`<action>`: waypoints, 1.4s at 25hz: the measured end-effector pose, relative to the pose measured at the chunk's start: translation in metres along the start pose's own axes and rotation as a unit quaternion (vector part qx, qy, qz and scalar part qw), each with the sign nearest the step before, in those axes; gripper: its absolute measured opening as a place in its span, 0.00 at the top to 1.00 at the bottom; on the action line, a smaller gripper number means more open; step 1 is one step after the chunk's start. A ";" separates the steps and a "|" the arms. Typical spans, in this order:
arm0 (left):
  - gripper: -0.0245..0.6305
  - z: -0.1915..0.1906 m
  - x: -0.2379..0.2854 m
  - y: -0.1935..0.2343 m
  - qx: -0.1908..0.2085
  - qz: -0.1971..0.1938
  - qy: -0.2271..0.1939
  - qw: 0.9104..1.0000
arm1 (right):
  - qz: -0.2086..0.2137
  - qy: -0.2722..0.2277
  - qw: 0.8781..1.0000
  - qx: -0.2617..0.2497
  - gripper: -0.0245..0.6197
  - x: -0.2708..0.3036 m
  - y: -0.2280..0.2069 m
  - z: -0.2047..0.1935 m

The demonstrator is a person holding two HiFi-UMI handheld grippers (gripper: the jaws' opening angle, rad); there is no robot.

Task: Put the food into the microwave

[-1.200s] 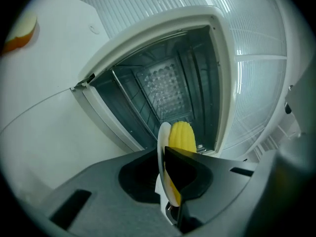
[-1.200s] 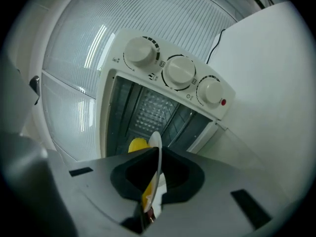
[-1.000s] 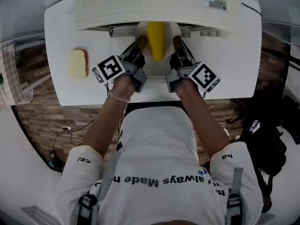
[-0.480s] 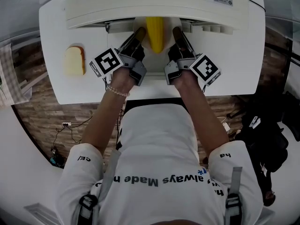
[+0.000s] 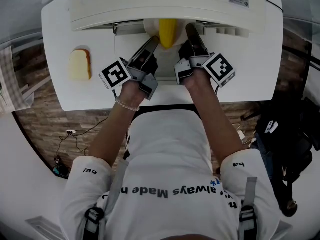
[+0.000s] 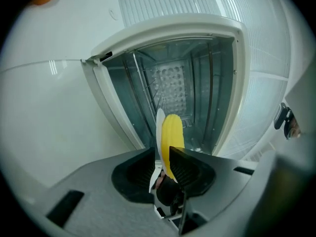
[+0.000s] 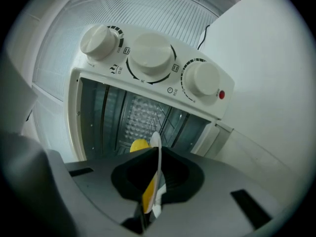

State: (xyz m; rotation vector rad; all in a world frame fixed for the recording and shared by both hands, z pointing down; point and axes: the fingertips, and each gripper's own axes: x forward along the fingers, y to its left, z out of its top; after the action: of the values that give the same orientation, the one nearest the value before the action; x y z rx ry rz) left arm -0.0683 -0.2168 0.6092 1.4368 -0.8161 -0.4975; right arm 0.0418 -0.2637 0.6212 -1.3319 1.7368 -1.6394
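A white plate point(image 5: 151, 26) carrying a yellow corn cob point(image 5: 167, 30) sits at the mouth of the open white microwave point(image 5: 170, 4), half under its top. My left gripper point(image 5: 154, 43) is shut on the plate's left rim and my right gripper point(image 5: 190, 30) on its right rim. In the left gripper view the plate point(image 6: 160, 127) shows edge-on between the jaws of the left gripper point(image 6: 163, 154), and the corn point(image 6: 172, 132) points into the cavity point(image 6: 177, 83). The right gripper point(image 7: 157, 158) pinches the thin plate rim point(image 7: 157, 149), with the corn point(image 7: 138, 144) behind.
A slice of bread point(image 5: 79, 64) lies on the white table point(image 5: 250, 69) at the left. The microwave's door point(image 5: 167, 74) lies open and flat under the grippers. Three round knobs point(image 7: 150, 53) and a red lamp line its control panel. Brick-pattern floor surrounds the table.
Both grippers have pushed forward with the plate. The corn and plate now sit deeper under the microwave's top than a second ago.
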 end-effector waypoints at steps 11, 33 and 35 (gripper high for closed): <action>0.93 0.004 0.005 0.002 -0.027 0.000 -0.016 1.000 | 0.001 0.012 1.000 -0.002 0.92 0.008 0.002 0.002; 0.93 0.017 0.024 0.001 -0.026 -0.006 -0.029 0.999 | 0.003 0.066 0.997 0.051 0.92 -0.014 0.005 -0.041; 0.93 0.020 0.027 0.001 -0.025 -0.008 -0.029 0.999 | 0.000 0.064 0.997 0.051 0.92 -0.010 0.004 -0.039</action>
State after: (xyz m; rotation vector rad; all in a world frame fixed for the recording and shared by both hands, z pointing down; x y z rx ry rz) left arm -0.0659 -0.2502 0.6141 1.3890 -0.8326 -0.5698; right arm 0.0135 -0.2351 0.6235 -1.2048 1.6977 -1.8229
